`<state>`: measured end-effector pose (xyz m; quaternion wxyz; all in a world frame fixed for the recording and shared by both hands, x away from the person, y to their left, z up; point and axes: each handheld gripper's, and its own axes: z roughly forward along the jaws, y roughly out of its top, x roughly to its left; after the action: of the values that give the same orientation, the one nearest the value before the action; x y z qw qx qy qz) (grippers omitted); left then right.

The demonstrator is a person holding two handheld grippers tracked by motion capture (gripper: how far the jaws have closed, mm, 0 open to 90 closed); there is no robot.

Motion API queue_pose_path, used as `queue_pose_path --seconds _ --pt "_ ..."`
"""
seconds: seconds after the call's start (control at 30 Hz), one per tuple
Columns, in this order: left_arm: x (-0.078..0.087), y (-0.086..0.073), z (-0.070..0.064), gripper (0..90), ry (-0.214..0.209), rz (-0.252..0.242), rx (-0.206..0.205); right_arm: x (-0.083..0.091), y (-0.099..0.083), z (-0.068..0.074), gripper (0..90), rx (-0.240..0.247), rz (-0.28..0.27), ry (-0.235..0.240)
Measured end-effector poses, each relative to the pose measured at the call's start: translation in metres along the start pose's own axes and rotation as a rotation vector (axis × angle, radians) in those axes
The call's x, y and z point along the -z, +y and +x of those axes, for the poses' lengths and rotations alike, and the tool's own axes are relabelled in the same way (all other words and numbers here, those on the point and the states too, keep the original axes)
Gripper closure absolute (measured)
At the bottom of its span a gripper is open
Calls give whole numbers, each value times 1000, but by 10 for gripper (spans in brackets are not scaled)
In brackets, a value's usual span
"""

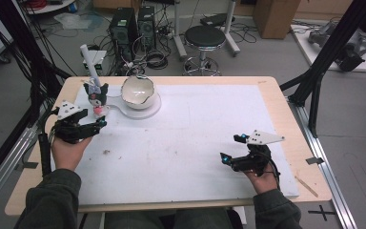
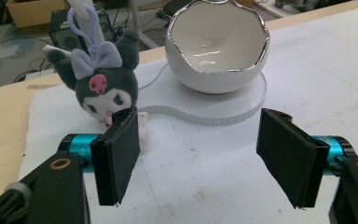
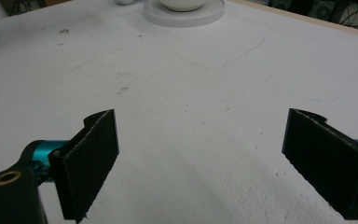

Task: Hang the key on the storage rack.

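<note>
**benchlurker:** where are you at with this one? Tools look idle to me.

**me:** Pretty much at the start, I'd say. My left tool [image 2: 198, 154] has its jaws spread wide with nothing between them. It sits at the far left of the desk [image 1: 271, 90], pointed at the plush toy [image 2: 103, 88], the little dark one with the lilac bow and a loop on its head. One jaw's tip is right up against the plush's chin in the left gripper view, touching or just shy of it, can't tell which. So no grip yet.

**benchlurker:** and the toy goes in the bowl?

**me:** That's my guess. The white bowl [image 2: 216, 51] with the wavy silver rim is just right of the plush, sitting on a round white base [image 2: 223, 109], and it looks empty inside. So what's left is basically everything: shift so the plush sits between the jaws, close, lift, drop it in.

**benchlurker:** right hand doing anything?

**me:** Nope. My right tool [image 1: 232, 149] is parked near the right edge, well apart from all of that, jaws also wide open over the bare white mat [image 3: 186, 93], holding nothing. Both forearms come in low from the near edge; the left hand [image 1: 69, 148] reaches forward, the tool held about level just off the mat.
</note>
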<state>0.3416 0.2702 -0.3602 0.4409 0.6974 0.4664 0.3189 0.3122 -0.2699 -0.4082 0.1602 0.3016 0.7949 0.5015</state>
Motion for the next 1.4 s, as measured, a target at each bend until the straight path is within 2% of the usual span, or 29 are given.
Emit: queue_pose_path --seconds 0.43,0.8,1.13,1.4 --pt "8 0 -8 298 -27 -8 -16 -1 0 1 96 2 -2 2" --pt "13 -11 -14 297 -45 -1 -13 0 0 1 96 -1 1 3" --pt "19 -11 -21 296 -65 -7 -33 0 0 1 96 2 -1 1" --pt "23 -16 -26 295 -76 -18 -22 0 0 1 96 2 -1 1"
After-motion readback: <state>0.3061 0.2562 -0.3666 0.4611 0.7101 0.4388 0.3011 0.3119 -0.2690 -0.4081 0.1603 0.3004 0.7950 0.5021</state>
